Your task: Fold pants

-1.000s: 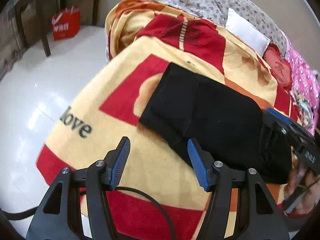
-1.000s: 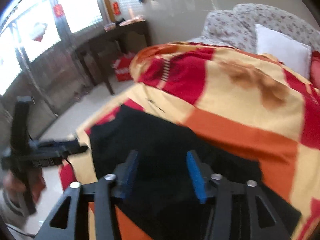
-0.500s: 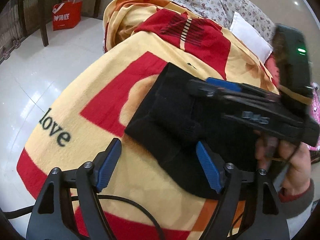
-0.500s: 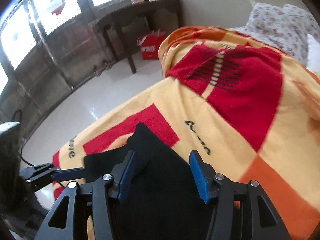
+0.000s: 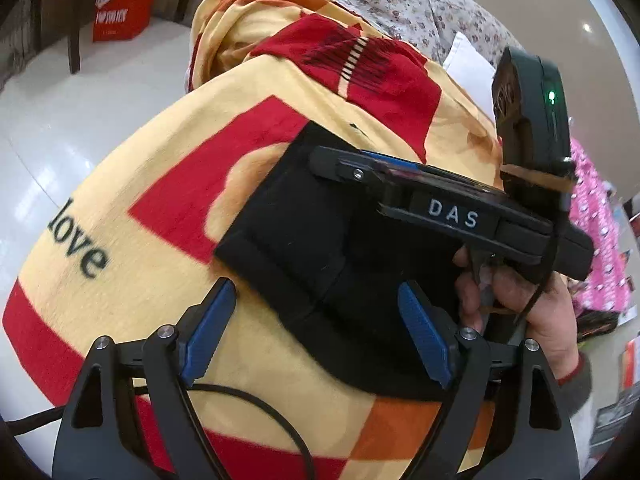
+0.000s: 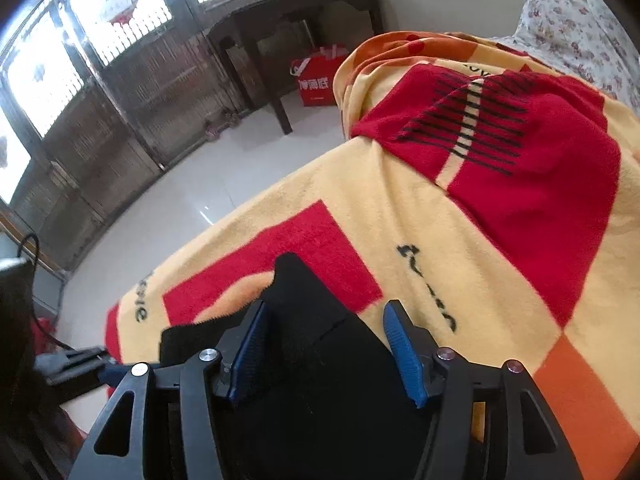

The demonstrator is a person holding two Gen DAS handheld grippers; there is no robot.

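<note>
Left gripper (image 5: 312, 332): your jaws have just been opening and now stand wide. The near-left edge of the pants falls in the gap between the blue pads (image 5: 206, 332), but neither pad presses the cloth.

Right gripper (image 6: 326, 354): a second ago you were back over the right part of the bundle; now you reach across it toward the far-left corner. The jaws have opened a little further and stand about half apart, with black cloth lying between the pads and not pinched, as far as the right wrist view shows.

Your right hand (image 5: 520, 312): wrapped round the handle and trigger, at the right edge of the pants.

Pants (image 5: 320, 256): lying on the blanket near its left end, already a compact layered rectangle. A shorter upper layer lies on a longer lower one, with a stepped edge on the near side.

What it means: neither tool grips anything, so the last fold looks laid down. I judge the task nearly done, with only smoothing or a final fold left.

Pants material: matte black, soft knit or fleece, thick at the folded edges and likely to hold its shape.

Blanket (image 5: 160, 216): fuzzy pile, yellow with red and orange blocks and black lettering, draped over a rounded surface.

Floor (image 6: 224, 184): glossy pale tile, far left.
</note>
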